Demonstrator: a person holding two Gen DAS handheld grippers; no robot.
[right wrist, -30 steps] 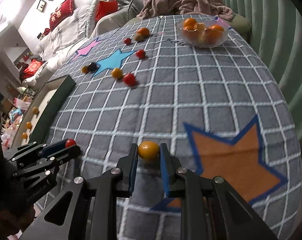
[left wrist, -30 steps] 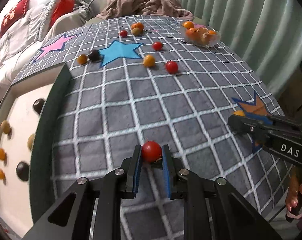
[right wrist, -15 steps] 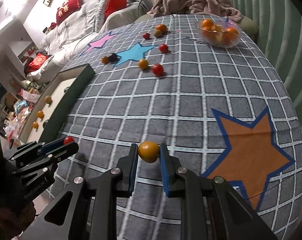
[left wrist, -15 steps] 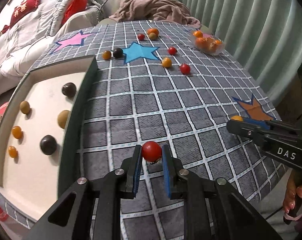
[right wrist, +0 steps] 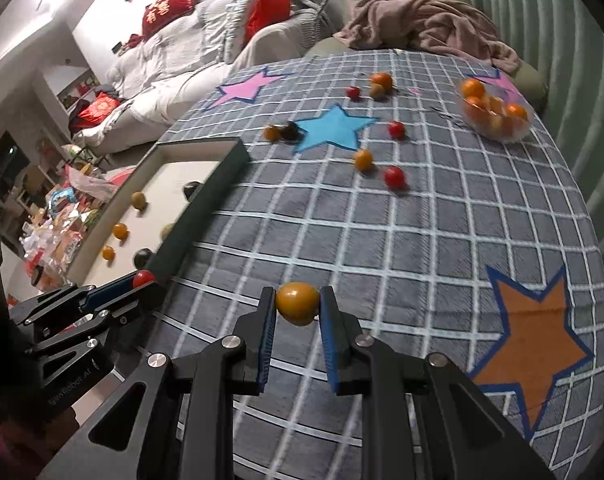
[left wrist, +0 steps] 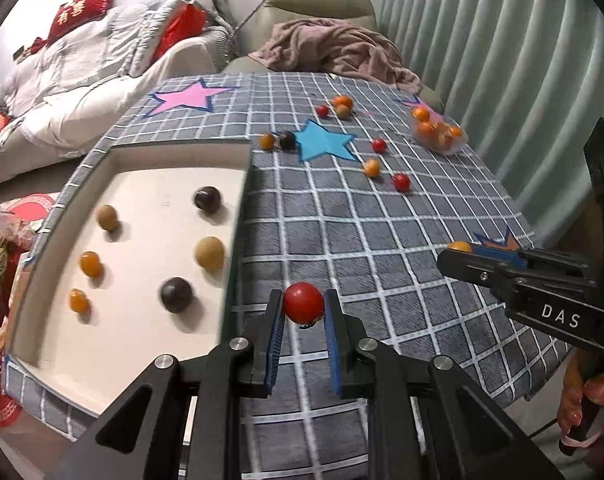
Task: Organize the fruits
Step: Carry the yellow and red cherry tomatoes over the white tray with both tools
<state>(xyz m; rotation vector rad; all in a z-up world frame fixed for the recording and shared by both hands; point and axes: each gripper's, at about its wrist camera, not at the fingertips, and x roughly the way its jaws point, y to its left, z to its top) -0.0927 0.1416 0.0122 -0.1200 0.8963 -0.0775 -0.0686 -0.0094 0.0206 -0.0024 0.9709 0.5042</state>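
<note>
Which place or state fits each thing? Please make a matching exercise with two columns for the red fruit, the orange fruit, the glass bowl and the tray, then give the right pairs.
Things:
1. red fruit
2. orange fruit
3. glass bowl
4. tray

Places or states:
A. at the far right of the checked cloth, full of orange fruits
B. gripped by the left gripper
C. at the left of the cloth, with six fruits inside
D. gripped by the right gripper

Pairs: 1-B, 2-D, 3-A, 4-C
</note>
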